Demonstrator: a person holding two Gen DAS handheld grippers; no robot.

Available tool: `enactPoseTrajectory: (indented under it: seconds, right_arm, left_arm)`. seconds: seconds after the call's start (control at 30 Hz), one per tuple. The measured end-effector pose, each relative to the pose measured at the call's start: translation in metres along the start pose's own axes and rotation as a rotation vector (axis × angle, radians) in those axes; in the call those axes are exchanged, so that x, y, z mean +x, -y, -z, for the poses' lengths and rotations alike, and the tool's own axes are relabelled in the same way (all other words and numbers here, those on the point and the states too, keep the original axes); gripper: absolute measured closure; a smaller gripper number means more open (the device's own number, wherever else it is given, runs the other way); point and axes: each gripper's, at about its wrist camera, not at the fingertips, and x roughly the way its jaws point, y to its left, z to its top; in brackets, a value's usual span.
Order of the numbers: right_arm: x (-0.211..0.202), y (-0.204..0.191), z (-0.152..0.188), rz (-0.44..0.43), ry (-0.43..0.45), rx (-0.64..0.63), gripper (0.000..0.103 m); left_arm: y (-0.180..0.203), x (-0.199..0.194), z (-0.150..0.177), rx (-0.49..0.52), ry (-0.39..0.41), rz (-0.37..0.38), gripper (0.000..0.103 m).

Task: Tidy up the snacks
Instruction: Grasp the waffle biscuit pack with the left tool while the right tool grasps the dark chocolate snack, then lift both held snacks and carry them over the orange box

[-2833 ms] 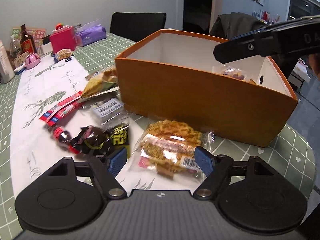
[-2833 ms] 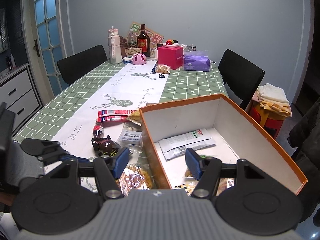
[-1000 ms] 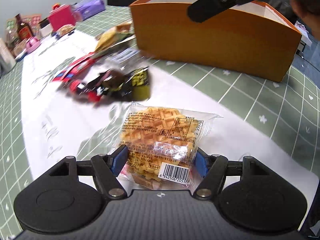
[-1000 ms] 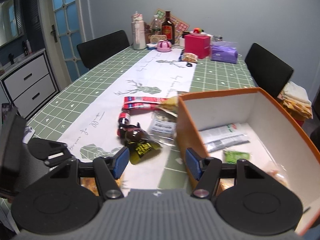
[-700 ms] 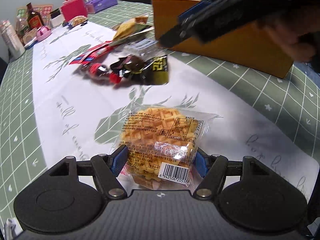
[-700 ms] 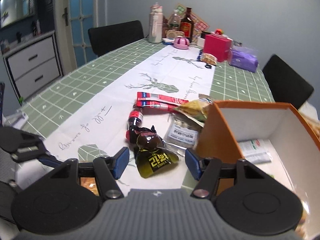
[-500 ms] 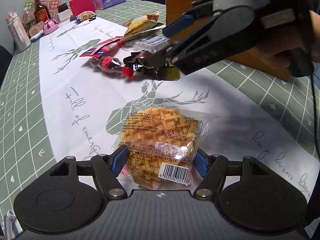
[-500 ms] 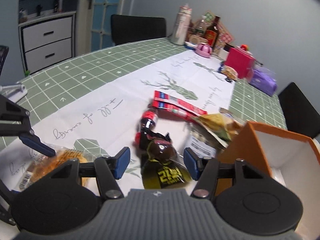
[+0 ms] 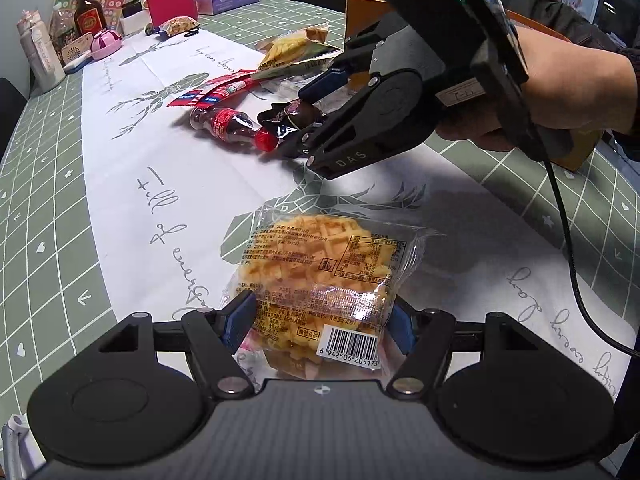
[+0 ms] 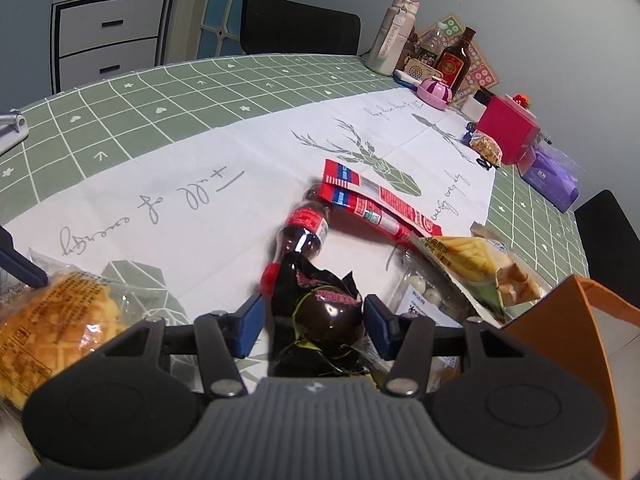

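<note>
Left gripper [image 9: 318,316] clamped on a waffle packet [image 9: 324,276] above the white runner [image 9: 168,184], right gripper [image 10: 314,326] half open, jaws closing around a dark wrapped snack [image 10: 324,312] without touching, cola bottle [image 10: 304,232] just beyond, orange box [image 10: 580,340] beside.

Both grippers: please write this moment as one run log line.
left gripper: shut on waffle pack | right gripper: jaws just closing around dark wrapped snack, pads not yet pressing | orange box: beside it
</note>
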Motion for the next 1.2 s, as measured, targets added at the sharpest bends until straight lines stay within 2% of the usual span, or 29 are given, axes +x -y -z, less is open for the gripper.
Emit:
enactPoseTrajectory:
  seconds: [0.1, 0.3, 0.6, 0.9, 1.07, 1.2]
  right_arm:
    - [0.003, -0.002, 0.002, 0.012, -0.009, -0.017, 0.053]
    - [-0.007, -0.001, 0.005, -0.043, -0.017, -0.003, 0.056]
    - [-0.04, 0.004, 0.004, -0.133, -0.003, 0.109, 0.057]
    - [-0.063, 0.009, 0.003, -0.131, 0.014, 0.132, 0.056]
    - [-0.074, 0.014, 0.003, -0.128, 0.03, 0.155, 0.056]
    - [-0.081, 0.018, 0.002, -0.125, 0.04, 0.168, 0.056]
  left_arm:
    - [0.0, 0.0, 0.0, -0.001, -0.001, -0.001, 0.024]
    - [0.0, 0.0, 0.0, -0.001, -0.002, -0.001, 0.024]
    - [0.002, 0.0, -0.002, 0.0, -0.001, -0.014, 0.025]
    - [0.0, -0.01, -0.005, -0.016, 0.04, -0.041, 0.033]
    - [-0.003, -0.019, -0.007, -0.022, 0.072, -0.051, 0.048]
    - [-0.008, -0.025, -0.009, -0.035, 0.095, -0.064, 0.049]
